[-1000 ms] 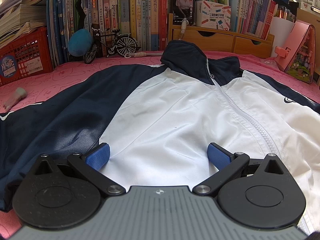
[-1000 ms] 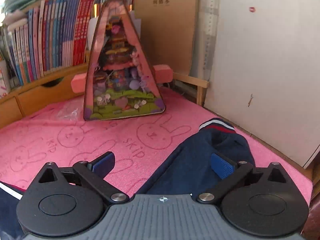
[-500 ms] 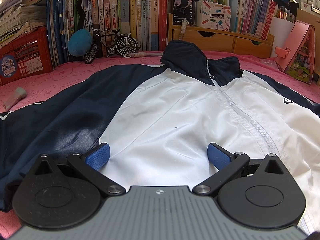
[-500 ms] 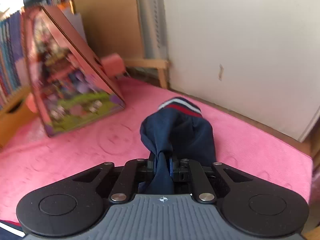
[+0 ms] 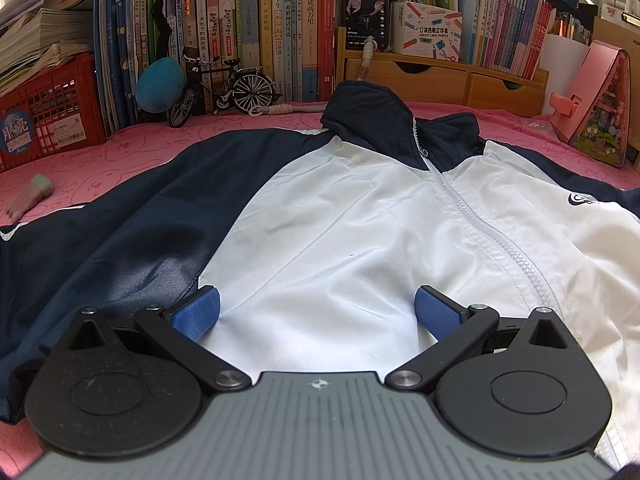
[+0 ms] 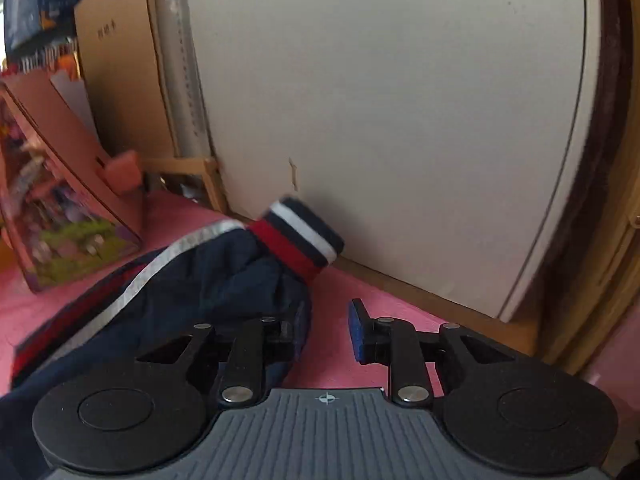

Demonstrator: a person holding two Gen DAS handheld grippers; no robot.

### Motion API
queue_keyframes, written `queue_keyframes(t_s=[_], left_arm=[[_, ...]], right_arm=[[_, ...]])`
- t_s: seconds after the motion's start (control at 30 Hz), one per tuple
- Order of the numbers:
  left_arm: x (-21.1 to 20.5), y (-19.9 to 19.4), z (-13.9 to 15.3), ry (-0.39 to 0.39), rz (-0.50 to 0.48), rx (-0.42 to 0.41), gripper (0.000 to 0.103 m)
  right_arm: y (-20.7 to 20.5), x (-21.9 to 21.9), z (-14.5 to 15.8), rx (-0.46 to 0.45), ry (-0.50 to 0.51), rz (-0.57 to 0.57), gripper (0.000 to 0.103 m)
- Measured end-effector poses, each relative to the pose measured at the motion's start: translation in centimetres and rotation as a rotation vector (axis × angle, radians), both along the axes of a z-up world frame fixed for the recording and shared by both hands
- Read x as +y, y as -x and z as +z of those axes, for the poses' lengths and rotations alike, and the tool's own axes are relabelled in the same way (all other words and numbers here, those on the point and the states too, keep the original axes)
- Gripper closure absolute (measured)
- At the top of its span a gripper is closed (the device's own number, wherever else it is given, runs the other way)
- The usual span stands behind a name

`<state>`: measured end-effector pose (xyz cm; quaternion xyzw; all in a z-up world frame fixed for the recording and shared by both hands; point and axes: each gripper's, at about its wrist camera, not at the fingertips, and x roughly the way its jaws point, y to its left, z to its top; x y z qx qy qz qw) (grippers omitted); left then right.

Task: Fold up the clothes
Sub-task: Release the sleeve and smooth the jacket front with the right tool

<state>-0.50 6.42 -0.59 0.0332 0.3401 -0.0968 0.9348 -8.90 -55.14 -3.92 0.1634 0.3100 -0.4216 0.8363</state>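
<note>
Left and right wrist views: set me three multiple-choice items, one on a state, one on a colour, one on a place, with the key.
1. The left gripper has its jaws:
A shut, nothing between
B wide open over the jacket
C out of view

2. The sleeve cuff is striped:
A red, white and navy
B green and yellow
C plain black

3. The model bicycle stands:
A on the jacket
B in front of the books
C between the gripper's fingers

Key: B, both blue pads stand far apart above the white front; A, those bands show in the right wrist view; B, its wheels rest on the pink cloth below the book spines.
</note>
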Motion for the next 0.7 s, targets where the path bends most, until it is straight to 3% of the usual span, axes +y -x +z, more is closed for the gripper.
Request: queue_keyframes(t_s=[0.03,0.07,0.1,0.2,0.33,0.47,0.53,0.63,0.7], left_arm=[[0.0,0.0,0.0,0.0,0.0,0.0,0.0],[0.0,0.0,0.0,-0.001,0.0,0.0,0.0],[0.0,0.0,0.0,-0.001,0.0,0.0,0.0],[-0.1,0.0,0.0,-0.002,0.002,-0.001,0.0],[-0.1,0.0,0.0,-0.003,0.003,-0.001,0.0],[-0.1,0.0,0.0,-0.003,0.003,-0.002,0.0],[0.0,0.0,0.0,-0.003,0.003,-0.002,0.0],[0.0,0.0,0.0,-0.003,0.003,-0.002,0.0],[0.0,0.0,0.0,-0.003,0.003,-0.002,0.0]], right_arm=[[0.6,0.5,-0.5,0.029,0.015,0.007,0.057],[1.1,1.5,-0.3,0.019,0.018,0.03,0.053],[1.6,2.5,0.0,0.004,0.02,0.055,0.053],[0.9,7.1,3.0,-0.098,0.023,0.269,0.053],[-2.1,16.1,6.1,-0.187,-0.112,0.763,0.044],[-6.7,26.5,5.6,-0.092,-0.214,1.071,0.044],[-8.3,30.6,4.6,-0.004,-0.192,1.125,0.045],[-11.5,32.8,2.6,0.093,-0.113,1.05,0.053],[-13.4,32.7,2.1,0.091,0.003,1.012,0.054]])
